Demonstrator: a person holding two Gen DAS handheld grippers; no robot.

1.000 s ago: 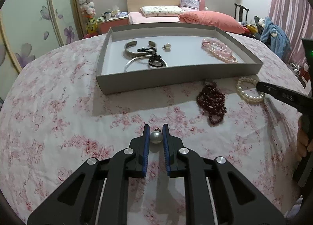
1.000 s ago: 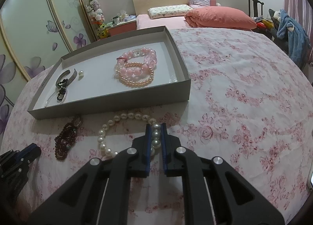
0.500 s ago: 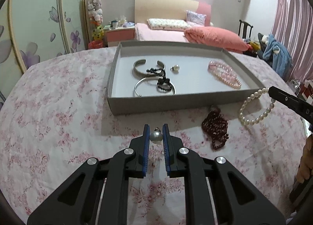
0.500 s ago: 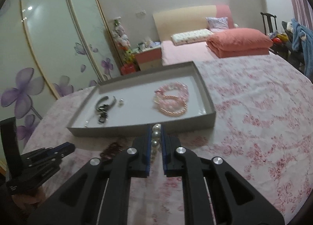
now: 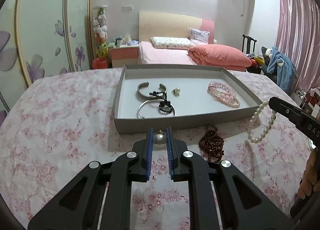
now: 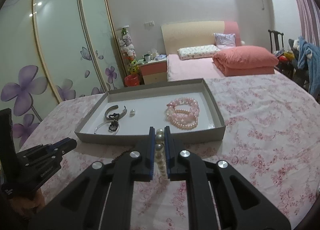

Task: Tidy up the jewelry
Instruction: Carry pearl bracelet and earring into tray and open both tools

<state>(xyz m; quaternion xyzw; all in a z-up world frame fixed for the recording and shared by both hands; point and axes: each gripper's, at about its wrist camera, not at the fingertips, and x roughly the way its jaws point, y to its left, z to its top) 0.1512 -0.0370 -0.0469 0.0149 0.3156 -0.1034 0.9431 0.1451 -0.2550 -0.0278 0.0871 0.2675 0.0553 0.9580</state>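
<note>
My left gripper (image 5: 159, 132) is shut on a single pearl earring (image 5: 159, 140) and holds it above the table, just in front of the grey tray (image 5: 180, 119). My right gripper (image 6: 159, 131) is shut on a white pearl bracelet (image 6: 160, 150), which hangs from it in the air (image 5: 260, 124), to the right of the tray's front right corner. The tray holds silver bangles (image 5: 152, 89), black bead pieces (image 5: 165, 106), a pearl earring (image 5: 176, 90) and pink bead bracelets (image 5: 223, 93). A dark red bead bracelet (image 5: 213, 143) lies on the tablecloth in front of the tray.
The table wears a pink floral cloth (image 5: 60, 122). A bed (image 5: 190, 53) stands behind it, a wardrobe with flower doors (image 6: 50, 53) to the left, and a chair with clothes (image 5: 280, 65) to the right.
Both grippers have risen from the table. The right one lifted the white pearl bracelet off the cloth; it now hangs free. The left one still holds its pearl earring, nearer the tray.
</note>
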